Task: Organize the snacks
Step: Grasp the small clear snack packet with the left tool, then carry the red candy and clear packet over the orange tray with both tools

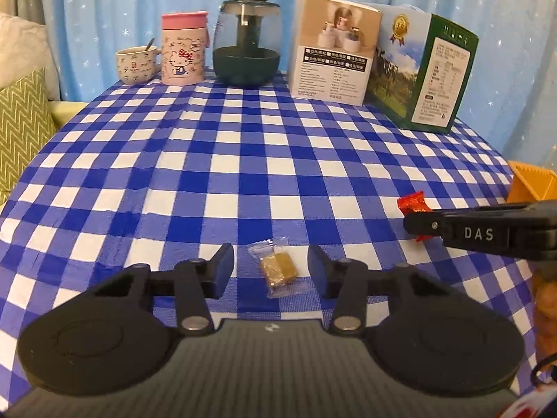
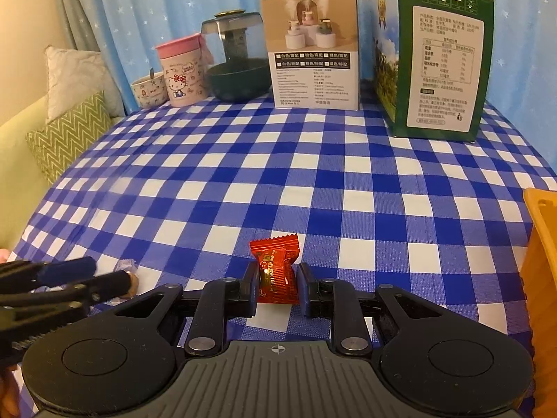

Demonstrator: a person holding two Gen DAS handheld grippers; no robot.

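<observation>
Your right gripper [image 2: 277,287] is clamped on the red candy [image 2: 276,271], pads pressing the middle of the wrapper from both sides, w/ the crimped top edge sticking up past the jaws. Whether it's lifted off the table [image 2: 313,181] or resting on it, can't tell from these views.

Your left gripper [image 1: 271,271] stands apart around the clear-wrapped brown candy [image 1: 276,268], which lies flat on the checked cloth btw the 2 pads w/o either touching it in the left view. In the right view its tips sit right at that candy, so contact there is unclear.

Handling, as a guess: both sweets are v. light, w/ a small firm core inside thin crinkly film. Film is slick and the loose twisted ends will just fold or slip, so take hold across the solid brown block, not the ends. Moderate squeeze should do; prob. not fragile, but a low flat piece can skid on the cloth if 1 pad lands first.

An orange container [image 2: 541,261] stands at the right edge of the table, likely where the snacks go.
</observation>
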